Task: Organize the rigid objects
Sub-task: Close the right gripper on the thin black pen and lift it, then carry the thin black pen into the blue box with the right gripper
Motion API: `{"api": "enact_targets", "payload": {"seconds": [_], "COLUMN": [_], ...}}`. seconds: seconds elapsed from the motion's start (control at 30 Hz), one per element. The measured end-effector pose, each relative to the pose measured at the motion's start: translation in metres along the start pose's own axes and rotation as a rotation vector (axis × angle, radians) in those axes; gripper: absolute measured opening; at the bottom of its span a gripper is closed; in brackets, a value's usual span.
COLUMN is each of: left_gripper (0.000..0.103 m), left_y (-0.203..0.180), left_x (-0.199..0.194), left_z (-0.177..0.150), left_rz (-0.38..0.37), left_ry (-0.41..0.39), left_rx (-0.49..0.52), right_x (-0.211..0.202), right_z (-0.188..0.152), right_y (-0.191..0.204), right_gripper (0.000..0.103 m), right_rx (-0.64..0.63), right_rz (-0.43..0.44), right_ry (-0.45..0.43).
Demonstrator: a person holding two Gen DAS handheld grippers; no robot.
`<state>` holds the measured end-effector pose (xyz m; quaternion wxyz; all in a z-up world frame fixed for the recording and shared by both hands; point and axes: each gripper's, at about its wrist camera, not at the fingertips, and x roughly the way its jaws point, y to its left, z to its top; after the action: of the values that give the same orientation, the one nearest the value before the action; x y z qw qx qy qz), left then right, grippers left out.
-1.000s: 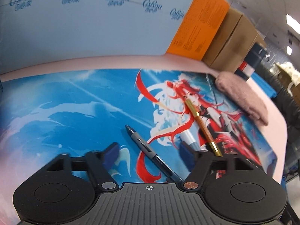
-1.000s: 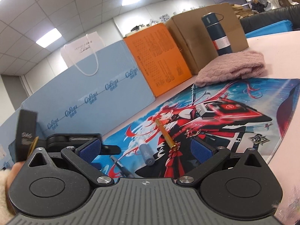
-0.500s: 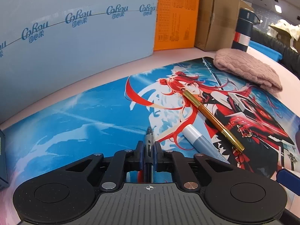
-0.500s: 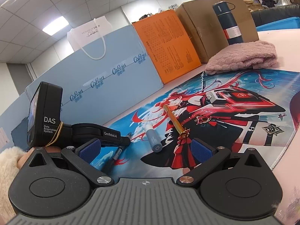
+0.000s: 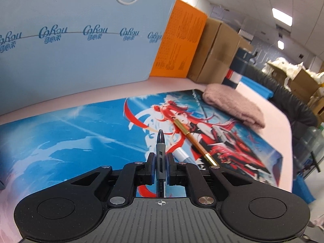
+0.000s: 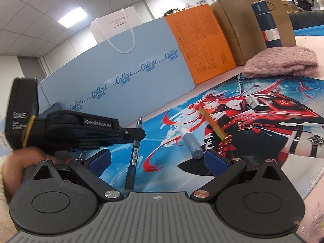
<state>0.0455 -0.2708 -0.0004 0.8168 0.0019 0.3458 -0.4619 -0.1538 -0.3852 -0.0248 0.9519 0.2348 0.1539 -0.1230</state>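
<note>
My left gripper [image 5: 161,167] is shut on a dark grey pen [image 5: 160,149], lifted above the printed desk mat [image 5: 60,141], tip pointing away. The right wrist view shows the left gripper [image 6: 133,134] holding that pen [image 6: 132,160] tilted, its lower end near the mat. A gold pen [image 5: 194,141] and a blue-grey capped marker [image 5: 182,156] lie on the mat to the right; both also show in the right wrist view, the gold pen [image 6: 214,124] and marker [image 6: 191,143]. My right gripper [image 6: 158,162] is open and empty, low over the mat's front.
A light blue box [image 5: 81,40], an orange box [image 5: 180,44] and cardboard boxes [image 5: 216,50] line the back of the pink table. A folded pink towel [image 5: 235,105] and a dark flask [image 6: 267,24] sit at the back right. The table edge falls off at right.
My left gripper closed on the dark grey pen and raised it off the mat, tilting it up. The right gripper stayed open and shifted slightly.
</note>
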Motion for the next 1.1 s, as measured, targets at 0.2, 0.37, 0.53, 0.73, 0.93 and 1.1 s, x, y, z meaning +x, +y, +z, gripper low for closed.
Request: {"api": "enact_targets", "payload": {"seconds": [0.2, 0.37, 0.53, 0.73, 0.93, 1.1], "left_gripper": [0.008, 0.008, 0.008, 0.008, 0.009, 0.009], "left_y": [-0.002, 0.001, 0.011, 0.028, 0.051, 0.071], "left_x": [-0.031, -0.051, -0.068, -0.091, -0.119, -0.145], "left_z": [-0.005, -0.008, -0.01, -0.012, -0.013, -0.011], "left_rz": [-0.084, -0.139, -0.171, -0.192, -0.19, -0.176], "left_ry": [-0.044, -0.065, -0.077, -0.11, -0.161, -0.219], "left_rx": [0.028, 0.03, 0.016, 0.0, -0.036, -0.065], "right_x": [0.01, 0.015, 0.016, 0.018, 0.022, 0.027], "right_z": [-0.002, 0.0, 0.003, 0.005, 0.005, 0.008], "right_y": [0.023, 0.041, 0.061, 0.087, 0.117, 0.149], "right_gripper": [0.07, 0.046, 0.027, 0.013, 0.01, 0.01], "right_rx": [-0.042, -0.068, -0.108, -0.158, -0.206, -0.272], "right_rz": [0.039, 0.082, 0.098, 0.135, 0.17, 0.204], "right_ry": [0.021, 0.032, 0.022, 0.025, 0.031, 0.025]}}
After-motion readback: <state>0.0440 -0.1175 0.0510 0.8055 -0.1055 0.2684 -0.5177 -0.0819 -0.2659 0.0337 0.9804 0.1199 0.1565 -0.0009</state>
